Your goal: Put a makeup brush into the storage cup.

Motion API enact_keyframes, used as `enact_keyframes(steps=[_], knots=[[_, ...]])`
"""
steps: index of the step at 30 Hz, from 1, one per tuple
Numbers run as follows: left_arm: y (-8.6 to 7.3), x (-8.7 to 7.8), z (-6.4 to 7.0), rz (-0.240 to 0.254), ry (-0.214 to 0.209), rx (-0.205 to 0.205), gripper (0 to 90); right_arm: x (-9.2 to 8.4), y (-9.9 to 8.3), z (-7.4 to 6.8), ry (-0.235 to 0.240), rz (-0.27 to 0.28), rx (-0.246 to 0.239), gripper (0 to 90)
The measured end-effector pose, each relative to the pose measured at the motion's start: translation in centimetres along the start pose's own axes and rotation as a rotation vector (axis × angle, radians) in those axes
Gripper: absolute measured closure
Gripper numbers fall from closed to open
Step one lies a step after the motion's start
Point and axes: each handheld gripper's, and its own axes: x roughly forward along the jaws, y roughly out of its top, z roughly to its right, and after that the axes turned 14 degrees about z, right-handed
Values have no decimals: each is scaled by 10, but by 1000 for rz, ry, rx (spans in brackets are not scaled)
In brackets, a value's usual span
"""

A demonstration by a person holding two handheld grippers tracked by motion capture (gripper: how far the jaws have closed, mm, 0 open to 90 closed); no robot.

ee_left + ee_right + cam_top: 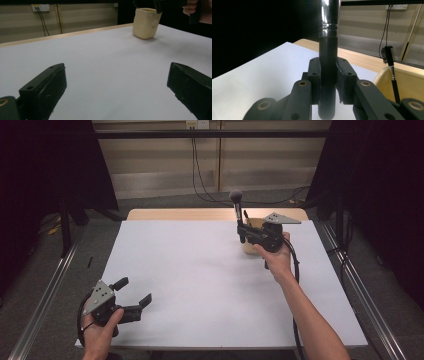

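My right gripper point(243, 232) is shut on the black handle of a large makeup brush point(238, 215), held upright with its grey bristle head on top. In the right gripper view the pads point(315, 75) clamp the handle point(328, 55) below its silver ferrule. Just beside it stands a cream cup point(251, 249) holding a small comb-headed brush point(388, 53). The cup point(146, 23) stands far off in the left gripper view, where the right hand hovers at its rim. My left gripper point(135, 291) rests open at the table's front left, nothing between its jaws point(116, 72).
A white sheet point(200, 285) covers the table, with a wooden strip bare along the far edge point(190, 214). Cables hang down the back wall. Dark curtains flank both sides, and metal rails run along the floor.
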Motion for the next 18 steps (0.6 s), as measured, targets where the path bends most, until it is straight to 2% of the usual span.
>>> enact_keyframes(steps=[7, 18], knots=[[0, -1, 0, 3, 3, -6, 25, -1, 11, 3, -15, 0, -11, 749], [1, -1, -1, -8, 1, -7, 25, -7, 30, 16, -52, 47, -11, 749]])
